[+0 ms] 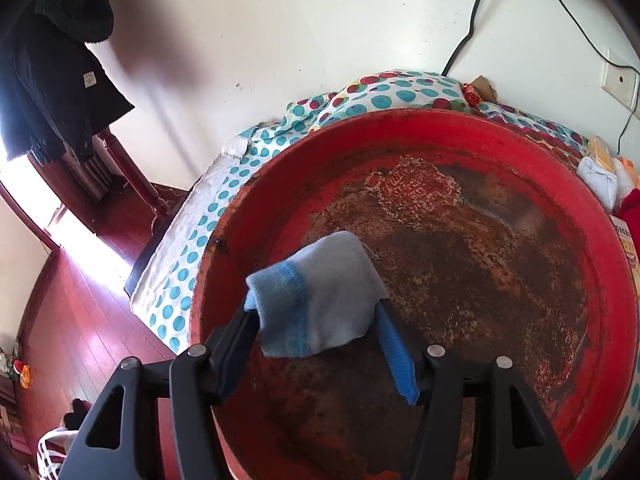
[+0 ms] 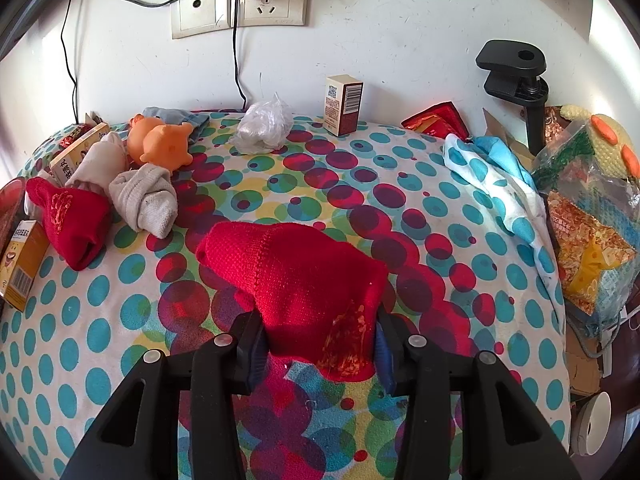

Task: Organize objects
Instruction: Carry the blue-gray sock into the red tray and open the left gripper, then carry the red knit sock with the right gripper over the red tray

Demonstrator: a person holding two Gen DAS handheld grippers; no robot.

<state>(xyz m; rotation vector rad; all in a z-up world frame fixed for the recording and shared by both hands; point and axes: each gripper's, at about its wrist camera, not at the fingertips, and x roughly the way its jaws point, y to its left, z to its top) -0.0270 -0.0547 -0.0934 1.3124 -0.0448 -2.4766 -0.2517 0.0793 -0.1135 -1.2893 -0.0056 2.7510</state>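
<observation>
Left wrist view: your left hand-held gripper (image 1: 320,320) hangs over the red basin (image 1: 592,320), whose floor is worn and rust-brown. Its jaws stand wide. A light blue sock (image 1: 320,300) with a darker blue cuff lies draped across the two finger tips, above the basin's near-left part; the pads do not press on it. The basin rests on the bench, which is covered by a dotted cloth (image 1: 192,256) showing beyond the basin's left rim.

Right wrist view: your right hand-held gripper (image 2: 320,336) is closed narrowly on a red sock (image 2: 296,276), both pads pressing its lower end, so the sock stands up above the dotted cloth (image 2: 440,216). Taking this held sock as the landmark:
- a second red sock (image 2: 72,220), far left;
- a bundle of grey-white socks (image 2: 144,196), up and left, touching the second red sock;
- an orange rubber toy (image 2: 160,140), behind that bundle;
- a crumpled plastic bag (image 2: 264,126), behind, near the wall;
- a small brown-and-white carton (image 2: 344,104), upright, just right of the bag;
- a yellow box (image 2: 20,268), at the far left edge.
</observation>
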